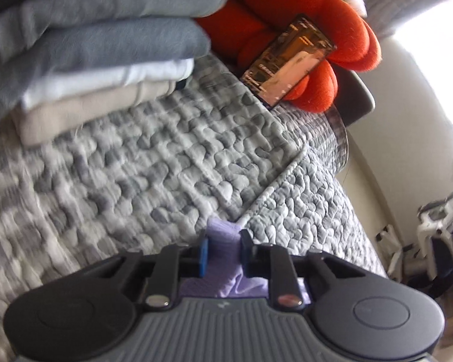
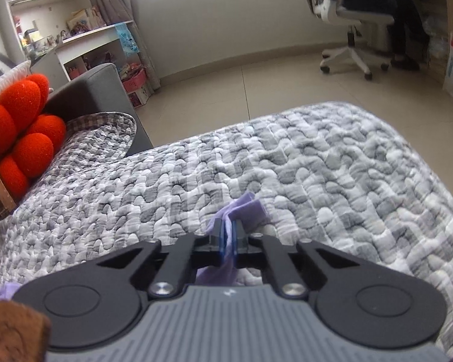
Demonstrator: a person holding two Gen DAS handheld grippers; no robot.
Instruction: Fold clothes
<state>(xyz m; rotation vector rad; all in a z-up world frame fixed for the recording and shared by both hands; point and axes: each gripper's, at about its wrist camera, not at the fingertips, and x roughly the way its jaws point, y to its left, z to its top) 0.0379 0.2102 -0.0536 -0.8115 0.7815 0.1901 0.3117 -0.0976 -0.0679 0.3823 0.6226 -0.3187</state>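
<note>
A lilac garment (image 1: 244, 286) is bunched between the blue pads of my left gripper (image 1: 224, 242), which is shut on a fold of it just above the grey quilted bedspread (image 1: 166, 166). In the right wrist view my right gripper (image 2: 229, 232) is shut tight on a thin edge of the same lilac garment (image 2: 250, 208), whose corner sticks out past the fingertips. More lilac cloth shows at the lower left edge of that view. The rest of the garment is hidden under the gripper bodies.
A stack of folded clothes (image 1: 90, 60) lies on the quilt at the upper left, beside an orange plush cushion (image 1: 317, 30) with an amber box (image 1: 290, 66) leaning on it. Past the bed edge are tiled floor, a bookshelf (image 2: 75, 30) and an office chair (image 2: 356, 21) with a seated person.
</note>
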